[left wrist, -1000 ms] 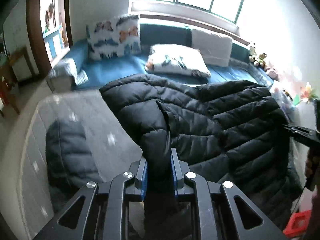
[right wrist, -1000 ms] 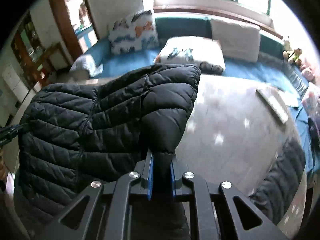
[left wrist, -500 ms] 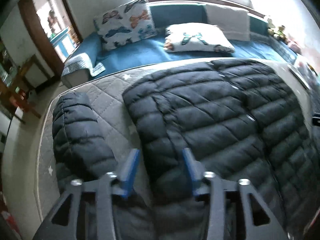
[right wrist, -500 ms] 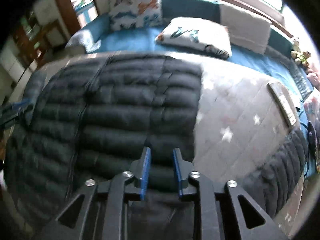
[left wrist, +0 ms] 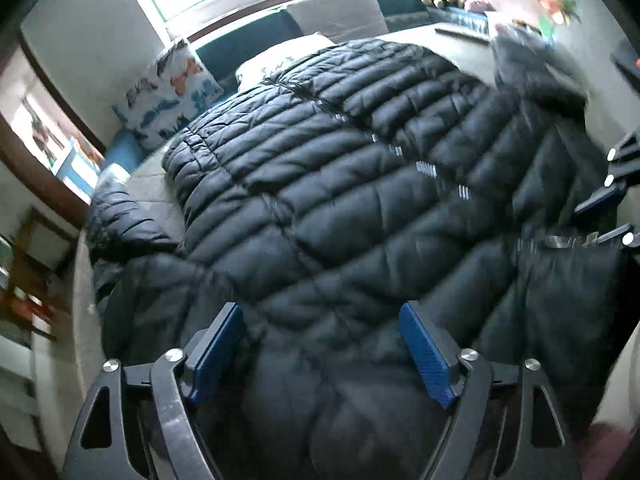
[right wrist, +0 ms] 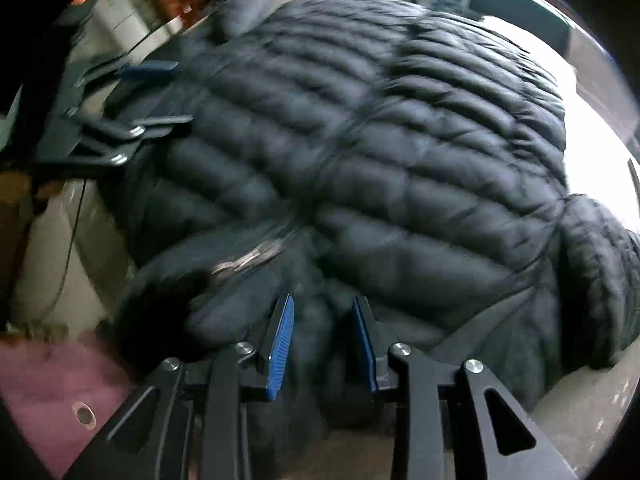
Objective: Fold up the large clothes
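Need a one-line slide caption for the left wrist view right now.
Left gripper open above the black puffer jacket spread flat on the bed, right gripper at its far edge.

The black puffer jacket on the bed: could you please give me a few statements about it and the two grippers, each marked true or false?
1. The black puffer jacket lies spread on the bed. True.
2. The left gripper is clamped on the jacket. False: its jaws stand wide apart.
3. The right gripper is open. True.
4. The jacket is bright red. False: it is black.
5. A butterfly-print pillow sits beyond the jacket. True.
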Action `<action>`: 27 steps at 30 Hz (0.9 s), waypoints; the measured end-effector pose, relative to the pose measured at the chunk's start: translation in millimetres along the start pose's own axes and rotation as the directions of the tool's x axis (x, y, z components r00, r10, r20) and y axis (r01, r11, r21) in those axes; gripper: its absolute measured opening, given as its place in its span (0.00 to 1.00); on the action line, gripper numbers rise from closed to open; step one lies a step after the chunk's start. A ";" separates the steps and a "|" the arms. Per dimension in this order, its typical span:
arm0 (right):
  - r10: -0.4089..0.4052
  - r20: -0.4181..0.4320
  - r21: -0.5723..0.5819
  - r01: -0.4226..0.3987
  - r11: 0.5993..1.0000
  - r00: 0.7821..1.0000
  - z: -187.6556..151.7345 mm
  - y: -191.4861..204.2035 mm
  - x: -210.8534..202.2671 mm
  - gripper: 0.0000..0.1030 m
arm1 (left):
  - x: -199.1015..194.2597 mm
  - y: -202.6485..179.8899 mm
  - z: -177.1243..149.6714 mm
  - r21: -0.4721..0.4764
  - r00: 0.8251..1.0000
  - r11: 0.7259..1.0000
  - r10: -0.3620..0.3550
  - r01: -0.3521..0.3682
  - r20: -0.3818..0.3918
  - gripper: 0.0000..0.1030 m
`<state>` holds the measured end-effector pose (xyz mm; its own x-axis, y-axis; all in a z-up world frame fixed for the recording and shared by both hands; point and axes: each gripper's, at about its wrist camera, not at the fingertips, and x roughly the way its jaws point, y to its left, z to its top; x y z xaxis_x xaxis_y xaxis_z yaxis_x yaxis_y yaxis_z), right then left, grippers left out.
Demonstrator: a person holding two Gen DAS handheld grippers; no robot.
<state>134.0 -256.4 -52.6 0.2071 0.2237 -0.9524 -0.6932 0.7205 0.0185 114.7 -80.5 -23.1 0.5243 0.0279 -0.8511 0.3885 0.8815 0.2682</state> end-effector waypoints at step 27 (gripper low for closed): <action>0.020 0.165 0.032 -0.026 0.999 0.986 -46.4 53.8 -2.7 0.53 | -41.8 75.7 -126.4 -0.613 0.977 0.761 -0.183 0.212 0.111 0.95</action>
<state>64.1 -248.7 -63.2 0.3041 0.3430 -0.8887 -0.6756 0.7354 0.0526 26.4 44.6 -24.3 0.5249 -0.1863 -0.8306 -0.0571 0.9659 -0.2527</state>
